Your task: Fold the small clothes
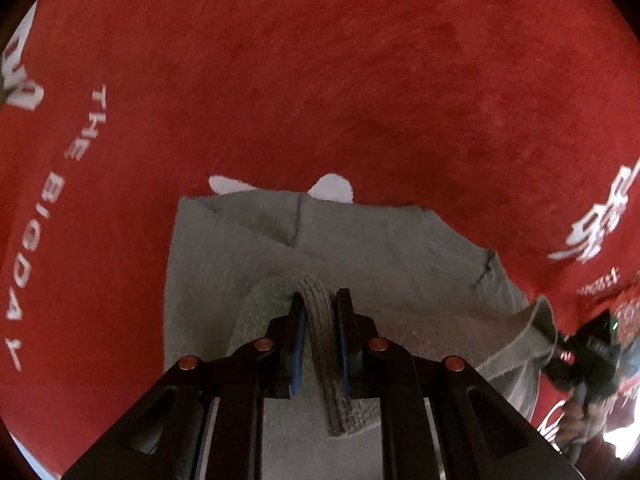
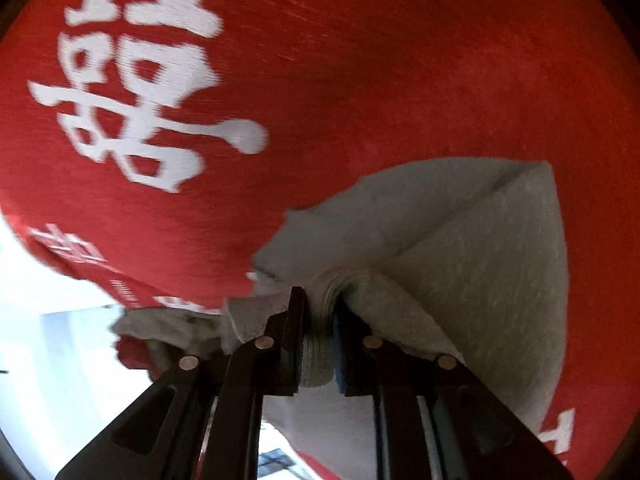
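A small grey knit garment lies partly folded on a red cloth with white lettering. My left gripper is shut on the garment's ribbed edge, which stands up between its blue pads. At the right edge of the left wrist view, my right gripper holds the garment's other lifted corner. In the right wrist view the same grey garment fans out ahead in a folded wedge. A bunched ribbed band fills the gap of my right gripper, touching both fingers.
The red cloth covers the whole work surface, printed with large white characters and the words "THE BIG DAY". Its edge drops off at the lower left of the right wrist view, with a bright pale floor beyond.
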`<action>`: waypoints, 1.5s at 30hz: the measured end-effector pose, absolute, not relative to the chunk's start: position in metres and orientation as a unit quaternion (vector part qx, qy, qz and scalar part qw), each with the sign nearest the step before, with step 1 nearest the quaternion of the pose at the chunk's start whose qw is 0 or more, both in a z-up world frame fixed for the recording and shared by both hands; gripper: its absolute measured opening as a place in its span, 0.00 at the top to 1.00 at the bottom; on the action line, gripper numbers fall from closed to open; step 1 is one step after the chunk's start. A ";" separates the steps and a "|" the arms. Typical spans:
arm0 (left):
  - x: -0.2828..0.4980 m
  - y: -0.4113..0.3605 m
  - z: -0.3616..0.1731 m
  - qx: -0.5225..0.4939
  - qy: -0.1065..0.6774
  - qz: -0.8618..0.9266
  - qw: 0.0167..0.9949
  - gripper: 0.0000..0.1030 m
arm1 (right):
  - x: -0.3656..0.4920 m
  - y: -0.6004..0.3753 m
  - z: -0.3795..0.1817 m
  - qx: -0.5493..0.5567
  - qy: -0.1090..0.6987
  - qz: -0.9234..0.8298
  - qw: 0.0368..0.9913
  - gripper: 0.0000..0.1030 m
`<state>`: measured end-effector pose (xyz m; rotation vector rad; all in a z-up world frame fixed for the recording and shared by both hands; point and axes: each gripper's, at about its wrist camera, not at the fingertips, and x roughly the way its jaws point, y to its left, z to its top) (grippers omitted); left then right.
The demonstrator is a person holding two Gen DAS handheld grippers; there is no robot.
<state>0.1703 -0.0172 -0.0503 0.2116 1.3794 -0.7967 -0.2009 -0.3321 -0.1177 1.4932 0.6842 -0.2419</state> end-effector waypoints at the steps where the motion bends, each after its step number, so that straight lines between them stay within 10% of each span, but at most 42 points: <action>1: 0.168 -0.017 -0.045 0.103 0.614 -0.360 0.694 0.84 | -0.198 -0.331 -0.108 0.646 0.312 -0.108 0.688 0.57; 3: 0.164 -0.015 -0.030 0.115 0.602 -0.367 0.700 0.48 | -0.198 -0.328 -0.086 0.607 0.327 -0.115 0.715 0.28; 5: 0.162 -0.007 -0.009 0.118 0.568 -0.360 0.731 0.20 | -0.199 -0.322 -0.059 0.551 0.349 -0.130 0.747 0.28; 14: 0.135 -0.023 -0.047 0.222 0.583 -0.353 0.697 0.20 | -0.168 -0.312 -0.064 0.386 0.488 -0.186 0.760 0.34; 18: 0.140 -0.039 -0.077 0.248 0.571 -0.313 0.718 0.20 | -0.154 -0.328 -0.091 0.430 0.485 -0.185 0.738 0.88; 25: 0.177 -0.069 -0.095 0.216 0.600 -0.343 0.689 0.20 | -0.153 -0.332 -0.080 0.406 0.481 -0.157 0.761 0.93; 29: 0.178 -0.086 -0.100 0.236 0.604 -0.359 0.672 0.51 | -0.150 -0.336 -0.094 0.442 0.485 -0.136 0.743 0.90; 30: 0.179 -0.088 -0.100 0.238 0.601 -0.359 0.673 0.79 | -0.149 -0.337 -0.096 0.442 0.491 -0.140 0.737 0.90; 32: 0.182 -0.088 -0.096 0.229 0.609 -0.361 0.669 0.93 | -0.145 -0.337 -0.098 0.446 0.491 -0.141 0.735 0.90; 40: 0.192 -0.084 -0.102 0.229 0.591 -0.319 0.705 0.87 | -0.131 -0.348 -0.101 0.420 0.494 -0.175 0.741 0.93; 45: 0.191 -0.061 -0.072 0.237 0.567 -0.296 0.731 0.34 | -0.151 -0.337 -0.084 0.412 0.485 -0.200 0.745 0.56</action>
